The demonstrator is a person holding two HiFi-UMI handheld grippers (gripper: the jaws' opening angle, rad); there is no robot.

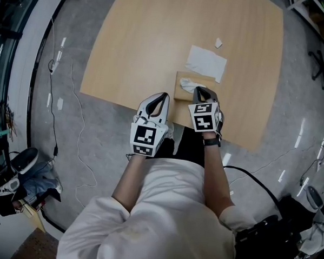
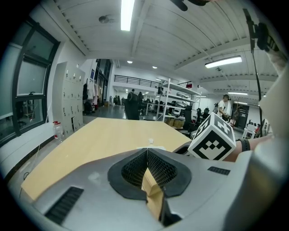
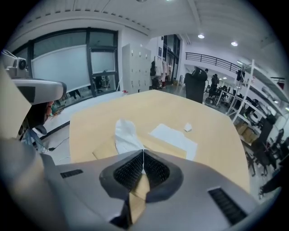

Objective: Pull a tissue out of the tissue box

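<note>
Now the right gripper (image 3: 143,152) pinches the tissue (image 3: 124,134) standing from the tissue box (image 3: 104,149) just ahead (the pull is not yet made); the left gripper (image 2: 146,152) is closed, empty.

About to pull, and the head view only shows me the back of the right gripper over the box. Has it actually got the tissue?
Observer: Yes. In the right gripper view, the right gripper has its jaws closed on the upright tissue, with a white sliver pinched between the pads, just above the tissue box.
Operator: Is the left gripper holding anything?
Observer: No. The left gripper has its jaws shut with nothing between them. It points out over the table, and the box isn't in its view.
</note>
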